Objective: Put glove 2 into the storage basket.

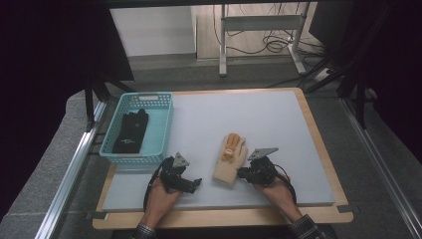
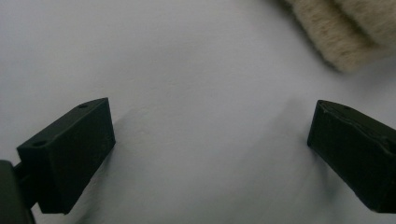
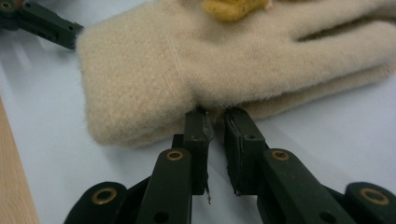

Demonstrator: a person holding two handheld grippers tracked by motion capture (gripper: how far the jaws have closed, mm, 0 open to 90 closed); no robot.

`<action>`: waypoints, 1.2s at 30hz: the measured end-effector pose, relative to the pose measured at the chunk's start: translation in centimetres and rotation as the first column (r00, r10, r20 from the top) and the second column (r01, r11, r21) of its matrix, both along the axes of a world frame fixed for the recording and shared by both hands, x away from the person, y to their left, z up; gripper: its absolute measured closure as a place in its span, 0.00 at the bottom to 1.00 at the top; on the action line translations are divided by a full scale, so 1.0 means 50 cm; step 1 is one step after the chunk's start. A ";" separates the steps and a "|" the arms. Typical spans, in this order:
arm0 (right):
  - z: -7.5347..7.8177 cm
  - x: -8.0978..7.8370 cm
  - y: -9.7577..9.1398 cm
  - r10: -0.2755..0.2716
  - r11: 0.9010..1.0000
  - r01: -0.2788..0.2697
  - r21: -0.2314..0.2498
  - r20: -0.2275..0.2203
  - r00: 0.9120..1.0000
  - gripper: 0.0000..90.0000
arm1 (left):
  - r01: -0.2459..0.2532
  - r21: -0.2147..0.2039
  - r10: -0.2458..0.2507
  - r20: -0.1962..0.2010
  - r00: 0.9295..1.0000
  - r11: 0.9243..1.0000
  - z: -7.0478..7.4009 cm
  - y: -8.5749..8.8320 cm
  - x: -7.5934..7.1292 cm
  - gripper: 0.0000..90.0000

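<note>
A cream fuzzy glove point(image 1: 230, 159) with a yellow patch point(image 1: 230, 149) lies flat on the grey mat, its fingers pointing away from me. My right gripper point(image 1: 241, 173) sits at its right edge near the cuff. In the right gripper view the jaws point(image 3: 215, 114) stand almost together, with their tips pinching the glove's point(image 3: 210, 60) side edge. My left gripper point(image 1: 196, 183) rests low over bare mat just left of the cuff. Its jaws point(image 2: 210, 144) are wide apart with nothing between them, and the glove's corner point(image 2: 336, 28) lies beyond them.
A teal basket point(image 1: 166, 124) at the mat's left back holds a black glove point(image 1: 130, 132). The grey mat point(image 1: 249, 114) lies on a wooden board with a bare strip point(image 1: 224, 214) at the front. Table legs and cables stand on the floor beyond.
</note>
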State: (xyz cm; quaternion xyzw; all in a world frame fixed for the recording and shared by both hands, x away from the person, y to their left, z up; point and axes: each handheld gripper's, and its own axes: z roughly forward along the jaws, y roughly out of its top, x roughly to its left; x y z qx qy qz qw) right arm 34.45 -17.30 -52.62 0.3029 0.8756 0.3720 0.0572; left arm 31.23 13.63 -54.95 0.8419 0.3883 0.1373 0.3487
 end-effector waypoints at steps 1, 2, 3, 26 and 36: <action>-0.001 0.001 0.004 0.002 1.000 -0.002 0.002 0.006 1.000 0.86 | -0.001 -0.001 0.001 0.000 1.000 1.000 0.000 0.001 0.000 0.02; -0.002 0.001 0.009 0.002 1.000 -0.002 0.004 0.008 1.000 0.86 | -0.004 -0.002 0.004 0.001 1.000 1.000 0.001 0.001 -0.001 0.02; -0.003 0.003 0.013 0.004 1.000 -0.005 0.005 0.014 1.000 0.86 | -0.004 -0.002 0.004 0.001 1.000 1.000 0.001 0.001 -0.001 0.02; -0.009 0.014 0.094 0.032 0.999 -0.031 -0.012 0.072 0.997 0.75 | -0.015 0.008 0.015 -0.011 1.000 1.000 -0.001 0.025 -0.019 0.00; 0.010 0.008 0.072 0.016 1.000 -0.013 -0.028 0.098 0.995 0.68 | -0.017 -0.001 0.017 -0.008 1.000 1.000 -0.002 0.026 -0.019 0.00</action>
